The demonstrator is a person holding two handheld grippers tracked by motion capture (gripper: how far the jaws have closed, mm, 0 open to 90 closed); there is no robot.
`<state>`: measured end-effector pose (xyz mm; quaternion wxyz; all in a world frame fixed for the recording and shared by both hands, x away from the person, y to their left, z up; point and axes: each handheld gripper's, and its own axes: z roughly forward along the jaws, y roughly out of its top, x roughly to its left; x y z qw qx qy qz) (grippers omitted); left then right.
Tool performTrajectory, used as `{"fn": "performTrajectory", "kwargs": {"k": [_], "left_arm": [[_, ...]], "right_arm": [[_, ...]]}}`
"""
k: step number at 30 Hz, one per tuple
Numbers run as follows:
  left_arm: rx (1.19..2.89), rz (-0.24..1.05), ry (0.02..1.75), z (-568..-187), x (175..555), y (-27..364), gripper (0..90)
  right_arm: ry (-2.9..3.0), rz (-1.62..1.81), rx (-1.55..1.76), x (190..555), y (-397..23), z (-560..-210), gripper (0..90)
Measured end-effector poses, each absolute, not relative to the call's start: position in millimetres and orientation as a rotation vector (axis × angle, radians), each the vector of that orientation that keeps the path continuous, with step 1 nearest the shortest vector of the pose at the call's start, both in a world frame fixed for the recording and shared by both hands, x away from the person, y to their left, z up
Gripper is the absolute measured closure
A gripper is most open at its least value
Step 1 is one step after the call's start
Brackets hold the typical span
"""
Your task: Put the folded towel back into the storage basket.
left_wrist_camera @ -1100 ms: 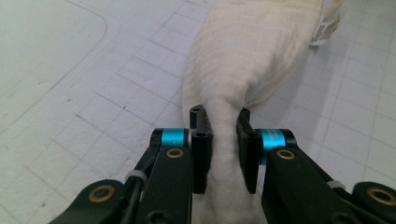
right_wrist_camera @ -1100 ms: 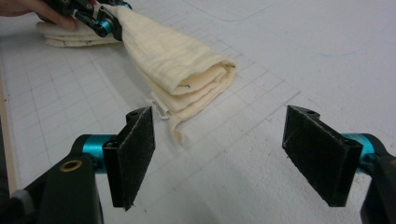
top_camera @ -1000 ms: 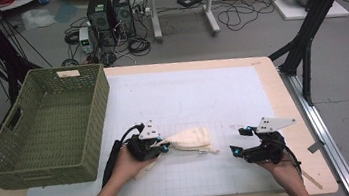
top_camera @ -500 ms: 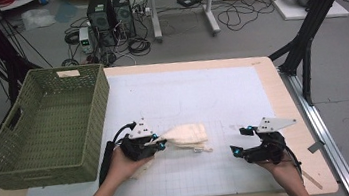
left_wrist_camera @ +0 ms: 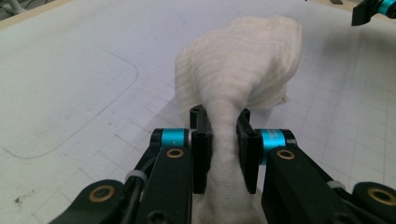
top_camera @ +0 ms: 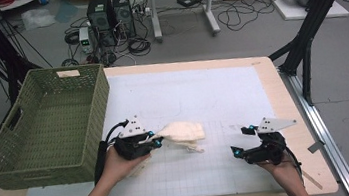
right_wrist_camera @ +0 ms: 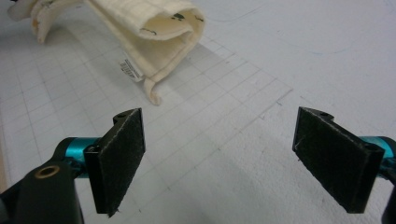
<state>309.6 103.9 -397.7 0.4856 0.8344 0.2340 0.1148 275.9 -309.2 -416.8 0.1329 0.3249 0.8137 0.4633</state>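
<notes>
One soft, light cream cloth [top_camera: 182,131] is being pinched at its bunched end by the left gripper [top_camera: 153,140] beside the green basket [top_camera: 45,129]; the right gripper [top_camera: 240,140], its jaws having just been opening, is being held wide apart with nothing between them, on the cloth's far side from the basket.

The left gripper [top_camera: 153,140], pinching the cream cloth [top_camera: 182,131], now sits a bit closer to the green basket [top_camera: 45,126] and higher, and the right gripper's [top_camera: 242,140] jaws have just been opening wider, nothing between them.

Cream ribbed cloth [top_camera: 182,131], green woven basket [top_camera: 45,125], gridded white mat [top_camera: 213,98]
</notes>
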Motion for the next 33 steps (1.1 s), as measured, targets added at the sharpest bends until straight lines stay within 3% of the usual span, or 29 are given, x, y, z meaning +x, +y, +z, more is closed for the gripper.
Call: {"fn": "performTrajectory", "kwargs": {"k": [33], "left_arm": [[1.945,0.29,0.542,-369.3,305.9,122.5,79.8]], "right_arm": [[2.348,1.356,0.949,276.5,-309.2,-417.2,12.4]]}}
